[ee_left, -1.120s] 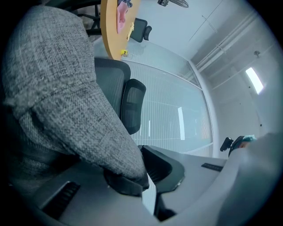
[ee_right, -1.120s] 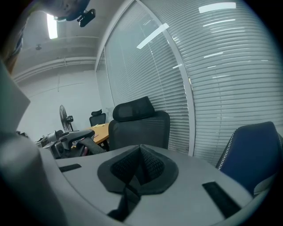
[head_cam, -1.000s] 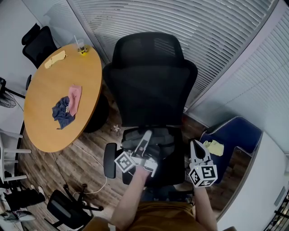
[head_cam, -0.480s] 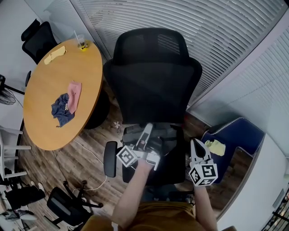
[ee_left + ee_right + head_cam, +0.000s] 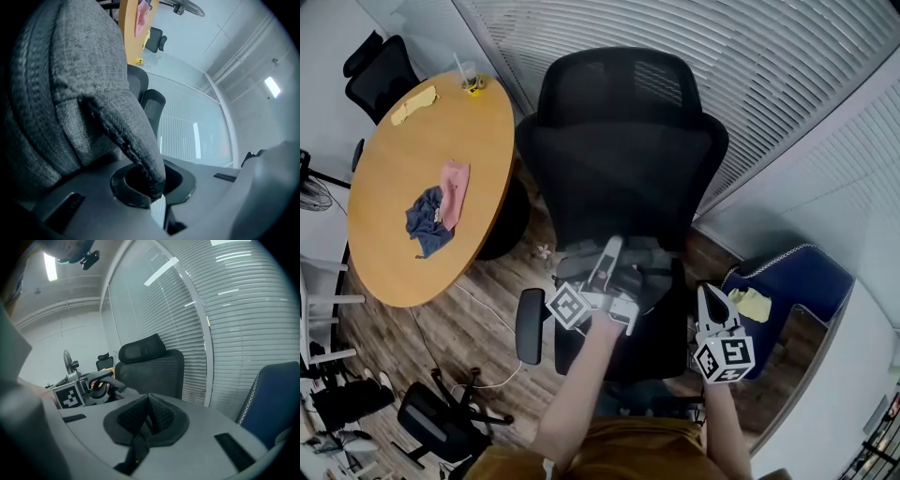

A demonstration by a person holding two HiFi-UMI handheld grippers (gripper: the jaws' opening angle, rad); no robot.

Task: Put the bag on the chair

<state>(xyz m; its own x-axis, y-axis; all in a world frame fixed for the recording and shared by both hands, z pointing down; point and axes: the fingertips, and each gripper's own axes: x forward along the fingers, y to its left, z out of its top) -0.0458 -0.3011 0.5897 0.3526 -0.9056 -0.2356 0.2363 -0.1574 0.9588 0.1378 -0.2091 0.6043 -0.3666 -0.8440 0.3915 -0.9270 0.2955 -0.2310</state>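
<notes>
- Wood-plank floor (image 5: 478, 314) and a wall of white blinds (image 5: 741, 56) surround a black mesh office chair (image 5: 619, 159); a round wooden desk (image 5: 394, 253) stands just to its left.
- At the rear of the chair's seat, close against the foot of the backrest, sits the grey fabric bag (image 5: 649, 270).
- Reaching over the seat, the left gripper (image 5: 611, 247) has its jaws clamped tight on the bag's strap (image 5: 133, 140).
- Off the seat's right side, the right gripper (image 5: 705, 294) hangs with jaws closed on nothing.
- By the look of it the task is nearly done: the bag is over the seat and probably resting there, though whether its full weight is down cannot be told. Letting go of the strap and drawing back remain.
- Backrest ahead, the chair's left armrest (image 5: 528, 323) and a blue chair (image 5: 792, 281) to the right hem the seat in; the open way out is back toward the person.
</notes>
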